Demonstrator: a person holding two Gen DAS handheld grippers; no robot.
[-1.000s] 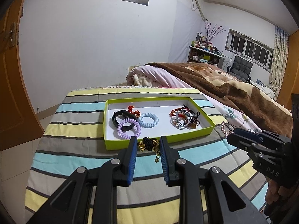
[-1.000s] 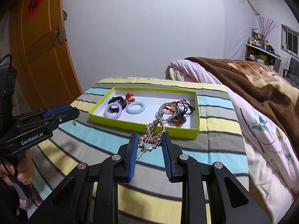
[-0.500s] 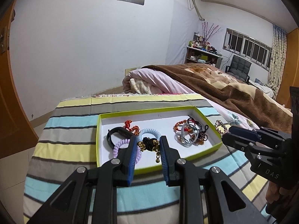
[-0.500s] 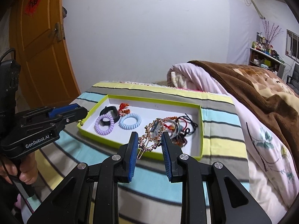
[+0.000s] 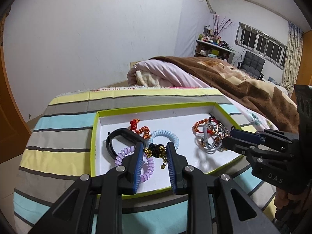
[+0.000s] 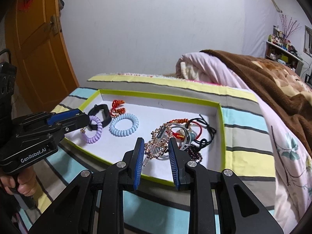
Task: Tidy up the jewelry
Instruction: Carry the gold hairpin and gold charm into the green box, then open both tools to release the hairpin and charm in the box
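A lime-green box (image 5: 156, 106) with a white floor lies on the striped cloth. My left gripper (image 5: 155, 146) is shut on a black hair tie with gold beads (image 5: 156, 150), which hangs over the box's left half. Under it lie a purple spiral tie (image 5: 122, 155), a blue spiral tie (image 5: 167, 135), a black band (image 5: 117, 136) and a red cord (image 5: 139, 128). My right gripper (image 6: 156, 144) is shut on a rose-gold hair clip (image 6: 156, 146), just above the tangled pile of ties and bracelets (image 6: 187, 134) in the box's (image 6: 156, 94) right half.
The striped cloth (image 5: 64, 136) covers the near end of a bed. A pink quilt (image 5: 156, 74) and a brown blanket (image 5: 243, 81) lie behind and to the right. An orange door (image 6: 37, 44) stands at the left. A hand (image 6: 21, 185) grips the left gripper's handle.
Both grippers have moved forward and down, from over the cloth in front of the box to over its inside, each still carrying its piece. The box looks nearer and larger.
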